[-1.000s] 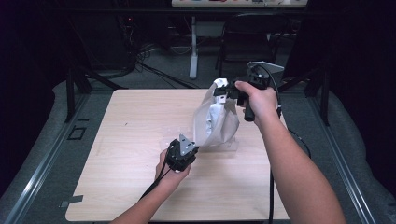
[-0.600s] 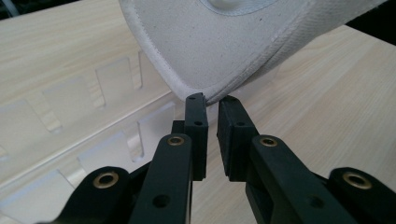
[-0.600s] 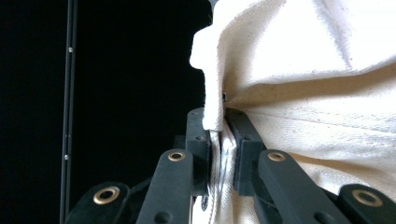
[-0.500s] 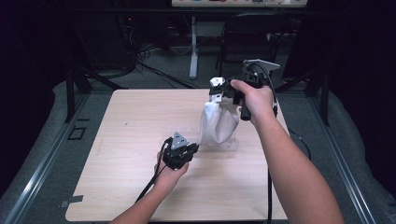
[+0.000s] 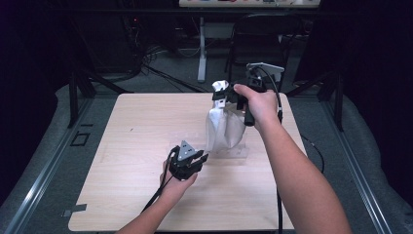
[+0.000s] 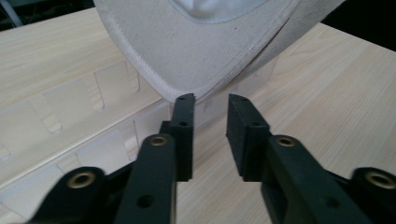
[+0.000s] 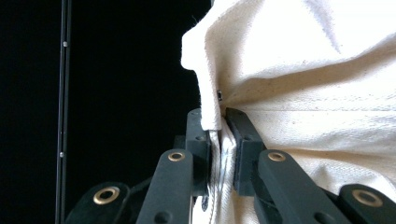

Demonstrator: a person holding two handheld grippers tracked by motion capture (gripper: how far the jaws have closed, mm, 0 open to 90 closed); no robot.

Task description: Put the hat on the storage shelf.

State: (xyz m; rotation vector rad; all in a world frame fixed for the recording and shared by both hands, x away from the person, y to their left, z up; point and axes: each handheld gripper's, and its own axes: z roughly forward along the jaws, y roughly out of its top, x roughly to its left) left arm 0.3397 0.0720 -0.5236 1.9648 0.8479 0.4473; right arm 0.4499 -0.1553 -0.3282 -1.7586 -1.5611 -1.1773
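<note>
Table (image 5: 126, 195) w/ a clear plastic rack (image 6: 70, 126) lying flat near its middle; above the rack hangs a cream canvas bag (image 5: 224, 129), lifted by its top, bottom corner dangling just over the rack. Bag looks light & soft: it folds & sags under its own weight, no stiffness to push against; weave is coarse so prob. not slippery, not fragile. Best holds are the stitched hems & corners, where cloth is doubled & won't slide out.

Right gripper (image 7: 219, 123) is clenched on the bag's upper edge, cloth bunched btw the pads. Left gripper (image 6: 210, 100) sits low on the table by the bag's bottom corner; jaws have just been opening, now parted w/ nothing btw them, hem tip just beyond the pads. A pinch on that stitched corner would steady the bag.
</note>
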